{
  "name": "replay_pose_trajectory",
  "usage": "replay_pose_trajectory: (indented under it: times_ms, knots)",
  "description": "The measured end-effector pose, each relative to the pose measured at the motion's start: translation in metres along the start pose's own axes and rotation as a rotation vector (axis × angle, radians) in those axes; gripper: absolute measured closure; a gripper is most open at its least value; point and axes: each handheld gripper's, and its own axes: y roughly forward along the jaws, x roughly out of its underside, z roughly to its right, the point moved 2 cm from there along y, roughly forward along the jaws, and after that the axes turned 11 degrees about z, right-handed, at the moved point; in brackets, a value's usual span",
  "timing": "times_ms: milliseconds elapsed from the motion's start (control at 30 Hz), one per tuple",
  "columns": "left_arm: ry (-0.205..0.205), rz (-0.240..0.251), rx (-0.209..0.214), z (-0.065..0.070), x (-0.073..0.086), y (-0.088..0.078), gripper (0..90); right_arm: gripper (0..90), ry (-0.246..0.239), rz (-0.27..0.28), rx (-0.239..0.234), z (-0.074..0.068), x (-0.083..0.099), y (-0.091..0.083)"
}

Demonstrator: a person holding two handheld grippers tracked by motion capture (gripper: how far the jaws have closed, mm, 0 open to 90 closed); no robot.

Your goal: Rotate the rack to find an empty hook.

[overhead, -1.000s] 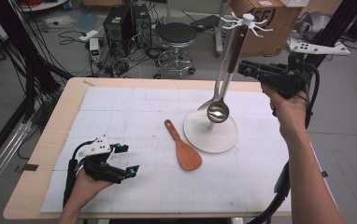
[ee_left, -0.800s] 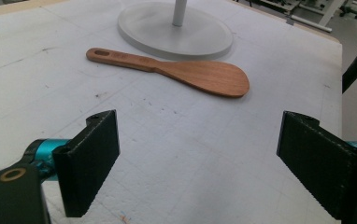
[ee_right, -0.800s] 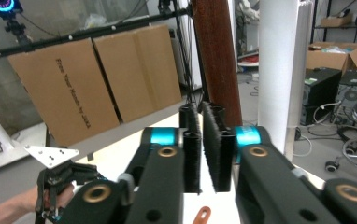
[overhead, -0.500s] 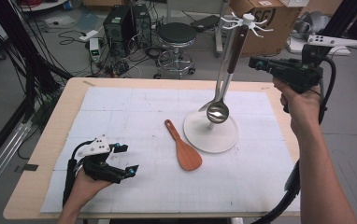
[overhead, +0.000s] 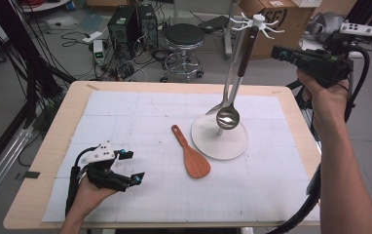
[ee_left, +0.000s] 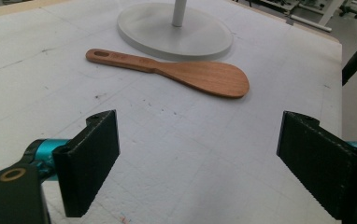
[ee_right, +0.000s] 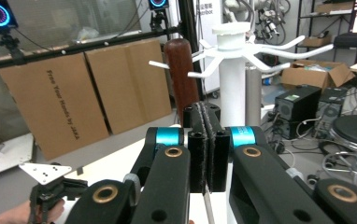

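At the far right, my right gripper [overhead: 279,51] has just closed on nothing and lifted clear of the rack [overhead: 219,141]; the ladle [overhead: 228,116] hangs there. My left gripper [overhead: 127,166] rests wide open and empty; the wooden spatula [overhead: 191,157] looks next.

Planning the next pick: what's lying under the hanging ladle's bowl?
The ladle hangs from the white rack, its bowl above the rack's round base. The base's visible part looks bare; the patch directly beneath the bowl is covered. The wooden spatula lies beside the base.

My left gripper [ee_left: 200,168] rests with its jaws wide apart over the white mat [ee_left: 190,135]; ahead lies the wooden spatula [ee_left: 176,72], just beside the stand's round base [ee_left: 167,35].
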Motion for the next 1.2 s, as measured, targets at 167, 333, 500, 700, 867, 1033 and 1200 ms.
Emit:
replay_pose_trajectory:
  times_ms: [167, 333, 500, 700, 867, 1033, 1200]
  knots:
    - [0.001, 0.005, 0.0, 0.0, -0.001, -0.001, 13.7, 89.5, -0.013, 0.007, -0.007, 0.001, -0.008, 0.005]
    - [-0.003, -0.001, -0.001, -0.001, 0.0, 0.0, 13.7, 89.5, -0.019, 0.022, -0.01, 0.0, -0.014, 0.009]
    - [-0.004, 0.003, 0.001, -0.001, 0.0, 0.0, 13.7, 89.5, -0.033, 0.01, -0.014, -0.004, -0.015, 0.015]
    - [-0.003, 0.004, 0.001, -0.002, -0.001, -0.001, 13.7, 89.5, -0.04, -0.013, -0.028, -0.011, -0.012, 0.024]
    - [-0.001, 0.006, -0.001, -0.002, -0.001, -0.002, 13.7, 89.5, -0.05, -0.011, -0.033, -0.016, -0.011, 0.03]
    - [-0.001, 0.012, 0.002, -0.002, -0.002, -0.003, 13.7, 89.5, -0.049, -0.022, -0.036, -0.021, -0.009, 0.036]
    - [-0.003, 0.011, 0.001, -0.001, -0.002, -0.003, 13.7, 89.5, -0.055, -0.034, -0.038, -0.024, -0.009, 0.043]
